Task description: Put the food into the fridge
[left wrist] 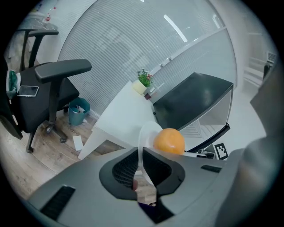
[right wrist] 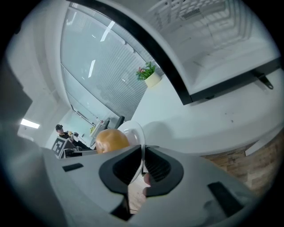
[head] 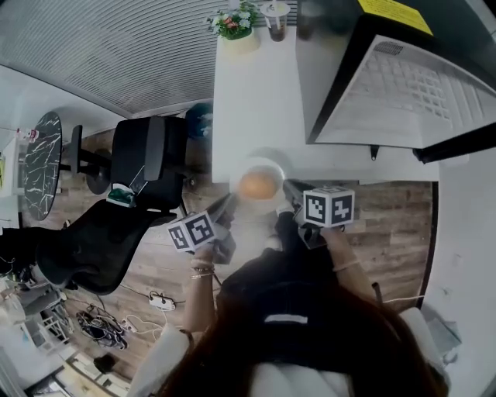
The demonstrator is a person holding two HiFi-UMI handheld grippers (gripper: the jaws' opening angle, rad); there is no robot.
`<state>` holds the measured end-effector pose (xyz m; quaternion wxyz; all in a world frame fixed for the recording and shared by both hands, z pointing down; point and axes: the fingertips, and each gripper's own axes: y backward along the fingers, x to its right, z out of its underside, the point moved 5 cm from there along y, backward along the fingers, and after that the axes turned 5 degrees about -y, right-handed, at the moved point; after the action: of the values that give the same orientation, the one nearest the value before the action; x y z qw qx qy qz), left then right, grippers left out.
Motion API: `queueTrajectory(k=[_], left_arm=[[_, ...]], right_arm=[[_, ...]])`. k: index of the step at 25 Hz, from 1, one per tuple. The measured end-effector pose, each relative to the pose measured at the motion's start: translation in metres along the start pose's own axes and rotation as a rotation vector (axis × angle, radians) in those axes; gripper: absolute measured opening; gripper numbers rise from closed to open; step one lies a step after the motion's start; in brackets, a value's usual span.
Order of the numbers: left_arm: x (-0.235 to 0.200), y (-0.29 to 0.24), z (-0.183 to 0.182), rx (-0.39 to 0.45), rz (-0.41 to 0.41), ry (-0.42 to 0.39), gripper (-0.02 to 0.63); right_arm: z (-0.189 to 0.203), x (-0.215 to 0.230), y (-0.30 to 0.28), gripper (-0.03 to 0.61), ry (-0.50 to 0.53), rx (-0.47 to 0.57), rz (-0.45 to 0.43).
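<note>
While the open fridge (head: 403, 85) stands ahead on the white surface (head: 256, 101), the plate (head: 263, 164) hangs at that surface's near edge. The left tool (head: 226, 208) and right tool (head: 290, 188) are each nipped nearly closed on opposite rims, with the orange (head: 259, 185) sitting loose on top. Likely risk: uneven hands tilt the plate and the orange rolls off to the wood floor (head: 395, 209), or the thin rim slips. A potted plant (head: 235, 23) sits at the surface's far end, with office chairs (head: 147, 159) to the left.

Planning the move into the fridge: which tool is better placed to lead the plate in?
Right, probably. Both tools clamp the plate by its rim, but the right tool sits nearer the open fridge; the left tool holds the far side.
</note>
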<state>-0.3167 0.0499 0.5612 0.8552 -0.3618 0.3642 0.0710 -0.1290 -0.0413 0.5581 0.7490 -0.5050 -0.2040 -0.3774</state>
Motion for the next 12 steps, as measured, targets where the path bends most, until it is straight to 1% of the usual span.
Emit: queueTrajectory(k=[6, 12], left_arm=[[0.003, 0.016, 0.014, 0.002, 0.021, -0.009, 0.034], [0.008, 0.036, 0.022, 0.009, 0.045, -0.034, 0.032]], right_arm=[[0.017, -0.011, 0.013, 0.025, 0.004, 0.032, 0.007], [0.034, -0.024, 0.025, 0.025, 0.006, 0.061, 0.006]])
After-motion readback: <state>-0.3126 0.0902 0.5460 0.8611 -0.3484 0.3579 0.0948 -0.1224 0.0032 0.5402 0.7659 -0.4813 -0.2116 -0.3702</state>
